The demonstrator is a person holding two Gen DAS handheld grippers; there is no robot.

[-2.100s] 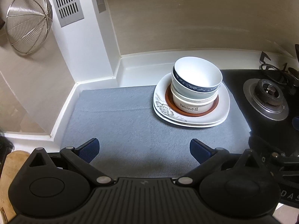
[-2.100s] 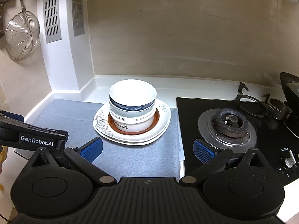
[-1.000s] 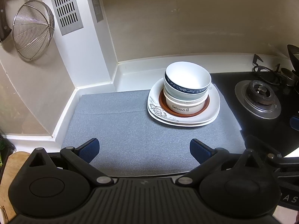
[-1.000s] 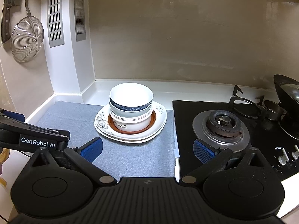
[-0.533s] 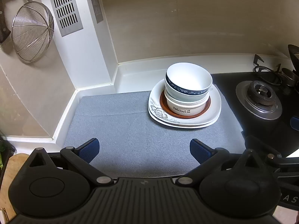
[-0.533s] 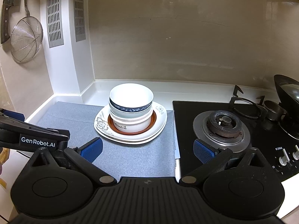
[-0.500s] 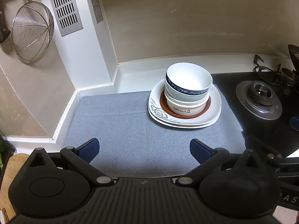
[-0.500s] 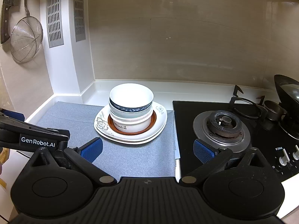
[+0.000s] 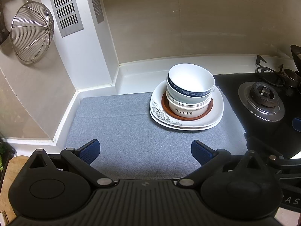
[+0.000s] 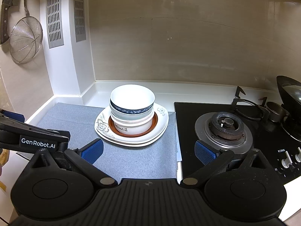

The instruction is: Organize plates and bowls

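Observation:
A stack of dishes stands on the grey mat (image 9: 122, 131) (image 10: 131, 156). At the bottom lie white floral plates (image 9: 218, 111) (image 10: 161, 124), then a brown saucer (image 9: 208, 112) (image 10: 131, 134), a white "Delicious" bowl (image 9: 186, 109) (image 10: 135, 127) and on top a white bowl with a blue band (image 9: 190, 82) (image 10: 131, 101). My left gripper (image 9: 145, 149) is open, hanging well in front of the stack and to its left, holding nothing. My right gripper (image 10: 148, 150) is open too, in front of the stack at the mat's right edge, with nothing in it.
A black gas hob with a burner (image 9: 263, 98) (image 10: 225, 126) adjoins the mat on the right, with a dark pan (image 10: 290, 94) at the far right. A wire skimmer (image 9: 31, 35) (image 10: 25, 39) hangs on the left wall. A white pillar with vents (image 9: 64, 5) fills the corner.
Both grippers stay open. Over the two seconds both views drew back and rose slightly from the stack, then held nearly still in the last half second. The dishes have not moved.

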